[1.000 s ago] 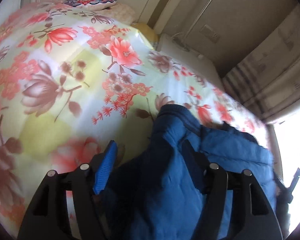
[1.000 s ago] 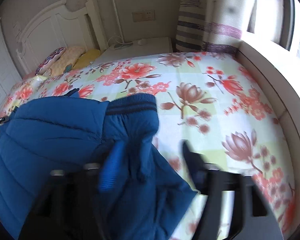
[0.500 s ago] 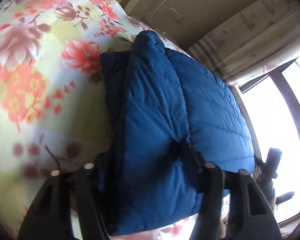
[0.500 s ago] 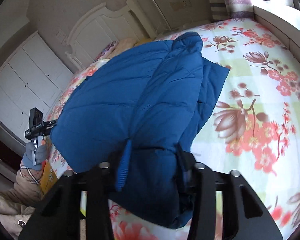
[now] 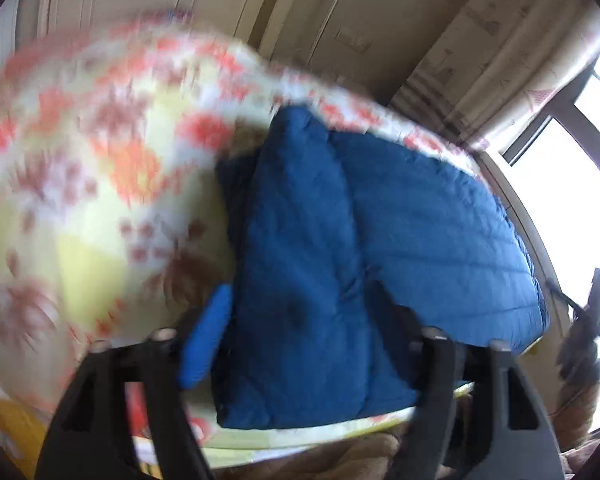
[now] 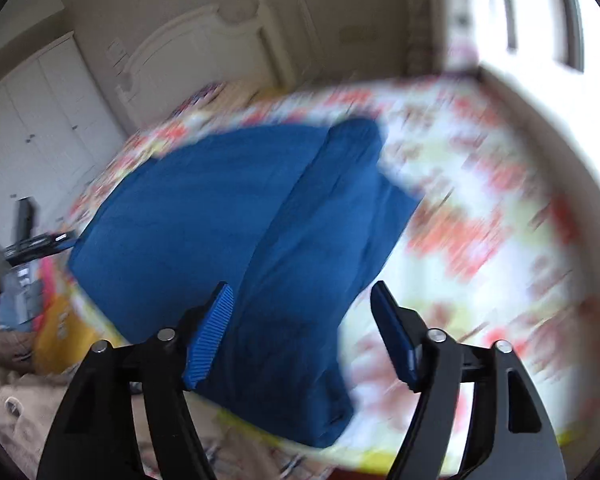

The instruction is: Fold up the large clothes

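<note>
Left wrist view: left tool (image 5: 296, 320) angled down over folded blue quilted jacket (image 5: 380, 240), jaws opening, nothing gripped, cloth lying below between blue pads. Right wrist view: right tool (image 6: 304, 328) likewise tilted down, jaws opening, released, above same jacket's near edge. Jacket flat on floral-print bedspread (image 6: 480, 220). White headboard (image 6: 204, 44) behind; curtain (image 5: 500, 60) beside window. Motion blur throughout.
</note>
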A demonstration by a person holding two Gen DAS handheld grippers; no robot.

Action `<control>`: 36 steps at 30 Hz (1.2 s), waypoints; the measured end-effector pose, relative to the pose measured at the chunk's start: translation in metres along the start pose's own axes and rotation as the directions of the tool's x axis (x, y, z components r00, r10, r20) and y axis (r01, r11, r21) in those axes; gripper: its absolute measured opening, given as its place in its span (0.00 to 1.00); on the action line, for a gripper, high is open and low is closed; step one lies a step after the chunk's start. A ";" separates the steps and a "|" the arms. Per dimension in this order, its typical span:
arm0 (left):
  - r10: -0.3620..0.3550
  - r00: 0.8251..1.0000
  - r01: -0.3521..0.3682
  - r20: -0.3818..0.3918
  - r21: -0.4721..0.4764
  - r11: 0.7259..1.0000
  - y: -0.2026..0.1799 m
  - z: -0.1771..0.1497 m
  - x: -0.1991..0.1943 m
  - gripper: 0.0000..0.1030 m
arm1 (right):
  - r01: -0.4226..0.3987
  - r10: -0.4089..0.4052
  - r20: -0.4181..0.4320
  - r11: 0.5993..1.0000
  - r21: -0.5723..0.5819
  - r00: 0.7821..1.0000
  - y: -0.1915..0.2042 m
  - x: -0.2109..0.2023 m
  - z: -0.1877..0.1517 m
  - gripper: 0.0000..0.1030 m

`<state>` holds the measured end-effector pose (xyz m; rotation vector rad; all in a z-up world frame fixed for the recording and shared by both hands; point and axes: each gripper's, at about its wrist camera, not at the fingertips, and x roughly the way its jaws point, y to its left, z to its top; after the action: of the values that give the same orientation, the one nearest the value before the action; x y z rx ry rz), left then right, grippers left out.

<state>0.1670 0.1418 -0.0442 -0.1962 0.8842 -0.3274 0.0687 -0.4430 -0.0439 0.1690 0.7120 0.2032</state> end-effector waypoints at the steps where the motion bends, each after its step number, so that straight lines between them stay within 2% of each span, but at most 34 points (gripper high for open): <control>1: 0.021 0.998 -0.023 0.066 0.035 0.999 -0.015 0.010 -0.011 0.98 | 0.014 -0.014 0.050 1.000 -0.002 0.999 0.004 -0.005 0.015 0.74; 2: 0.034 0.993 -0.041 0.117 0.062 0.997 -0.027 0.018 -0.018 0.98 | 0.030 -0.029 0.102 0.999 -0.011 0.994 0.013 -0.006 0.036 0.81; 3: 0.054 0.980 -0.077 0.192 0.114 0.991 -0.048 0.034 -0.024 0.98 | 0.048 -0.043 0.144 0.999 -0.026 0.989 0.025 -0.002 0.054 0.83; 4: 0.071 0.971 -0.105 0.230 0.139 0.985 -0.062 0.047 -0.024 0.98 | 0.061 -0.053 0.179 0.998 -0.036 0.982 0.039 0.006 0.072 0.83; 6: 0.102 0.951 -0.158 0.292 0.176 0.972 -0.093 0.076 -0.012 0.98 | 0.067 -0.055 0.200 0.996 -0.052 0.978 0.065 0.028 0.096 0.83; 7: 0.102 0.947 -0.162 0.304 0.178 0.971 -0.104 0.089 -0.003 0.98 | 0.062 -0.046 0.196 0.995 -0.076 0.980 0.084 0.047 0.110 0.83; 9: 0.102 0.957 -0.149 0.273 0.158 0.976 -0.121 0.113 0.027 0.98 | 0.073 -0.051 0.163 0.989 -0.132 0.985 0.110 0.078 0.125 0.82; 10: 0.106 0.966 -0.145 0.236 0.156 0.977 -0.128 0.123 0.046 0.98 | 0.108 -0.087 0.130 0.980 -0.166 0.988 0.128 0.102 0.132 0.78; 11: 0.108 0.974 -0.141 0.198 0.159 0.977 -0.132 0.130 0.063 0.98 | 0.132 -0.111 0.113 0.972 -0.194 0.987 0.140 0.116 0.135 0.67; 13: 0.113 0.991 -0.122 0.067 0.158 0.980 -0.141 0.144 0.115 0.97 | 0.146 -0.142 0.034 0.956 -0.253 0.989 0.159 0.155 0.136 0.59; 14: 0.109 0.994 -0.111 0.022 0.156 0.982 -0.143 0.146 0.134 0.96 | 0.146 -0.149 0.005 0.955 -0.257 0.989 0.160 0.169 0.134 0.55; 17: 0.112 0.992 -0.103 -0.058 0.143 0.984 -0.144 0.141 0.180 0.85 | 0.166 -0.188 -0.052 0.945 -0.283 0.981 0.160 0.200 0.118 0.55; 20: 0.164 0.980 -0.142 -0.113 0.180 0.973 -0.142 0.125 0.228 0.85 | 0.132 -0.172 -0.139 0.957 -0.257 0.975 0.147 0.234 0.103 0.55; 23: 0.181 0.980 -0.162 -0.085 0.194 0.968 -0.140 0.121 0.236 0.86 | 0.131 -0.174 -0.158 0.959 -0.253 0.972 0.145 0.249 0.098 0.57; 30: 0.245 0.968 -0.226 -0.051 0.242 0.944 -0.144 0.112 0.246 0.91 | 0.163 -0.211 -0.139 0.942 -0.293 0.968 0.151 0.253 0.089 0.59; 36: 0.250 0.966 -0.230 -0.068 0.224 0.947 -0.138 0.115 0.250 0.97 | 0.188 -0.241 -0.140 0.931 -0.314 0.960 0.154 0.253 0.090 0.59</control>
<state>0.3771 -0.0732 -0.1118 0.1287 0.9490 -0.2031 0.2959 -0.2409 -0.1022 -0.2195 0.8611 0.1135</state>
